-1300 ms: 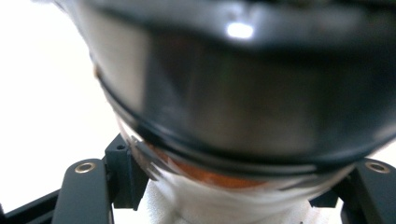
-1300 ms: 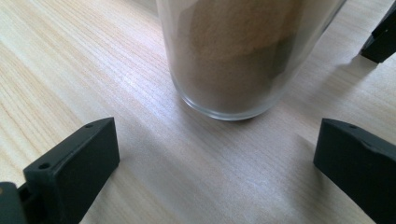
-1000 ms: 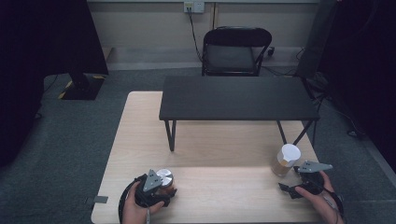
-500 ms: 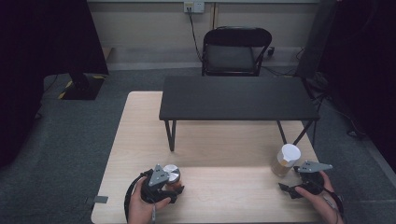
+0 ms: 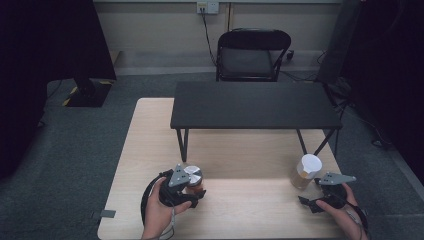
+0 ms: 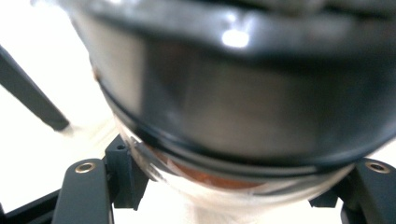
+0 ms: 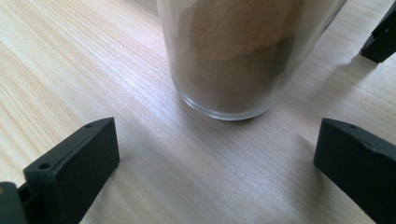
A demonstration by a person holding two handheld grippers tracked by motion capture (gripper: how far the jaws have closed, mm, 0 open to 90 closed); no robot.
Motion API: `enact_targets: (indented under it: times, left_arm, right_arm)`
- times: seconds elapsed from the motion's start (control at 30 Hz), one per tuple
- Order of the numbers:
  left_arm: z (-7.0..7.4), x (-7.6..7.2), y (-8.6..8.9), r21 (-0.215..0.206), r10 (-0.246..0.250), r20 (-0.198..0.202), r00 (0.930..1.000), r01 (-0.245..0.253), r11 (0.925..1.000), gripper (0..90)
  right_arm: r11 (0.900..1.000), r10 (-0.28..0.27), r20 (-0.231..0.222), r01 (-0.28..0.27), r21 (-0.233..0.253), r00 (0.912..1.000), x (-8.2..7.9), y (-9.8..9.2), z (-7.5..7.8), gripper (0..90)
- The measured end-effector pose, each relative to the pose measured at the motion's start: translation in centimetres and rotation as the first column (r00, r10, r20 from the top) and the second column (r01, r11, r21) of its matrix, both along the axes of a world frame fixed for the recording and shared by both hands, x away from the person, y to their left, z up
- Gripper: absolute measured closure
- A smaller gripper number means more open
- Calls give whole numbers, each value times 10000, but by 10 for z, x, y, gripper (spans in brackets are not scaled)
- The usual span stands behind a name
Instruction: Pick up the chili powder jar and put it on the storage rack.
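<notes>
Right gripper view: I had the right gripper point(image 7: 215, 186) spread wide, bare; white-lidded jar point(image 7: 243, 56) upright just ahead, centred between the jaws
Left gripper point(image 6: 224, 186): clamped around the silver-lidded jar point(image 6: 233, 116)
Table point(image 5: 250, 210): both jars near my edge, well apart

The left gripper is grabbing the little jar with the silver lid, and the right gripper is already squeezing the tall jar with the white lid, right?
Not quite. The left gripper does grip the small jar, but the right gripper is open; the right gripper view shows its jaws standing apart, short of the tall jar.
</notes>
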State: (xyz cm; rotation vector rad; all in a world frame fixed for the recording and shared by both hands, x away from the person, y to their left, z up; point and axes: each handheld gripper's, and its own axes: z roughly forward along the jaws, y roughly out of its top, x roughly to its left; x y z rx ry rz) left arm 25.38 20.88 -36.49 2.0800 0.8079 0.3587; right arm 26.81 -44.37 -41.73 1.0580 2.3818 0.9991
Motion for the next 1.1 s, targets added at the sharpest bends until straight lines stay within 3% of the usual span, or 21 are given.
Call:
enact_targets:
  times: [0.57,1.1]
  left_arm:
    - [44,25,-23,18,-639,50,9979,639,9980,308]
    - [78,44,-38,-42,-871,147,9961,872,9962,308]
  right_arm:
    - [10000,1,0,-1,3,10000,0,0,0,0]
    - [10000,0,2,0,1,10000,0,0,0,0]
